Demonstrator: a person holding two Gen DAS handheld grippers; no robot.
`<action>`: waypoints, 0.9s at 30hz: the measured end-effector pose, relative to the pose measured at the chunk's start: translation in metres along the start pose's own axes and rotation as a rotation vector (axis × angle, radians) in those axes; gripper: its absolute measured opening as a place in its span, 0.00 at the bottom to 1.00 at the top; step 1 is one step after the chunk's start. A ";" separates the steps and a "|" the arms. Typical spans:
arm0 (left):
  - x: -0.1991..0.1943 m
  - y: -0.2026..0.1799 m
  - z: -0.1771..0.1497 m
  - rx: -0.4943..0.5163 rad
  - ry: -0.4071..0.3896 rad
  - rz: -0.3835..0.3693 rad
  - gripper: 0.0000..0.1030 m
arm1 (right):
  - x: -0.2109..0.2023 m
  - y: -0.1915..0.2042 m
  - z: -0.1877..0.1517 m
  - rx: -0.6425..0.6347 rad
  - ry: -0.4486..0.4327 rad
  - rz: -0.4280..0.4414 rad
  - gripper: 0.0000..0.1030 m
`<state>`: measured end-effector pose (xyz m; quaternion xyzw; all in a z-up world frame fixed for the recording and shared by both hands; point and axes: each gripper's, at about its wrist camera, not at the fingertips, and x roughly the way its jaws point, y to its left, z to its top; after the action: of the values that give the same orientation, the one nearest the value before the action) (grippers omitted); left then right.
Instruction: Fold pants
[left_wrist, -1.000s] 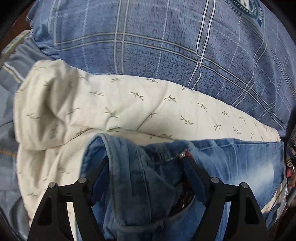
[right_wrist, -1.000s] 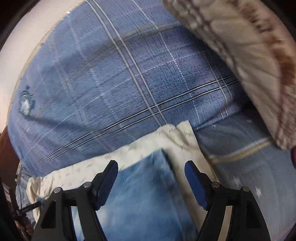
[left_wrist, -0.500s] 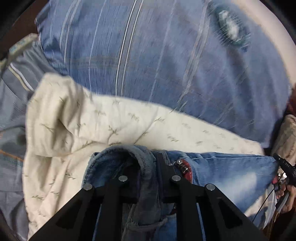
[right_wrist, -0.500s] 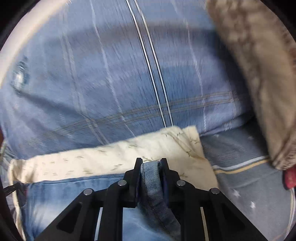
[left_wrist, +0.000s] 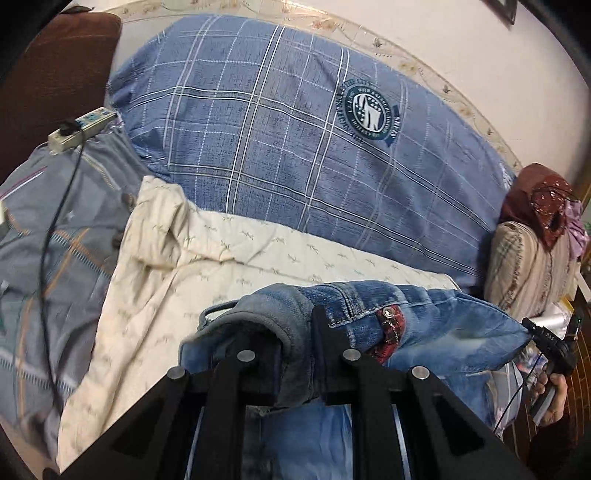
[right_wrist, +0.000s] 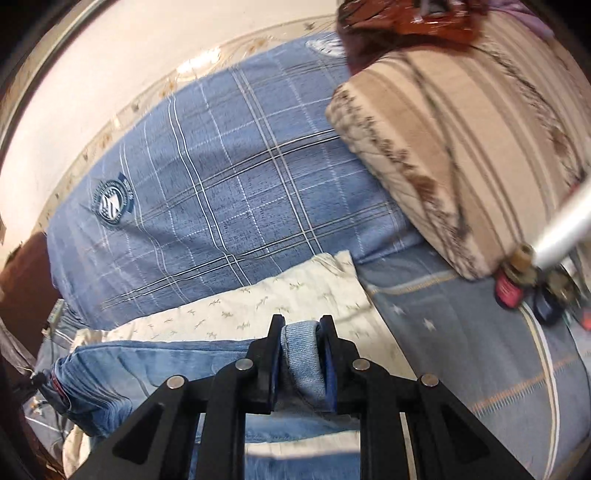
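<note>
Jeans held up at both ends over the bed.

The jeans (left_wrist: 436, 325) are clamped by both grippers: the jaws of the left gripper (left_wrist: 297, 354) are closed on the bunched waistband near the button, and the jaws of the right gripper (right_wrist: 301, 354) are closed on a fold of denim. The jeans are stretched between them above the cream cloth (left_wrist: 192, 258), with the blue checked quilt (left_wrist: 280, 140) behind it.

Legible markings: one partial.
Round crest (left_wrist: 369, 110) on blue plaid quilt (left_wrist: 258, 147), ahead of the left gripper: ring lettering too small to read. Black device (left_wrist: 546, 341) at far right bears small letters, apparently "DAS".
</note>
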<state>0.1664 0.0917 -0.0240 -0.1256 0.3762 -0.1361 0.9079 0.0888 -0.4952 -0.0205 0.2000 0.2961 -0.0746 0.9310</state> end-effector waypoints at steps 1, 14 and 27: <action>-0.006 0.000 -0.006 -0.003 -0.001 -0.001 0.15 | -0.010 -0.002 -0.005 0.005 -0.004 0.003 0.19; -0.042 0.018 -0.095 -0.046 0.081 -0.008 0.15 | -0.068 -0.041 -0.096 0.089 0.042 0.029 0.19; -0.044 0.030 -0.136 -0.054 0.097 0.021 0.15 | -0.079 -0.067 -0.166 0.107 0.132 0.028 0.19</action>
<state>0.0436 0.1171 -0.0981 -0.1393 0.4244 -0.1226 0.8863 -0.0794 -0.4848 -0.1202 0.2582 0.3497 -0.0638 0.8983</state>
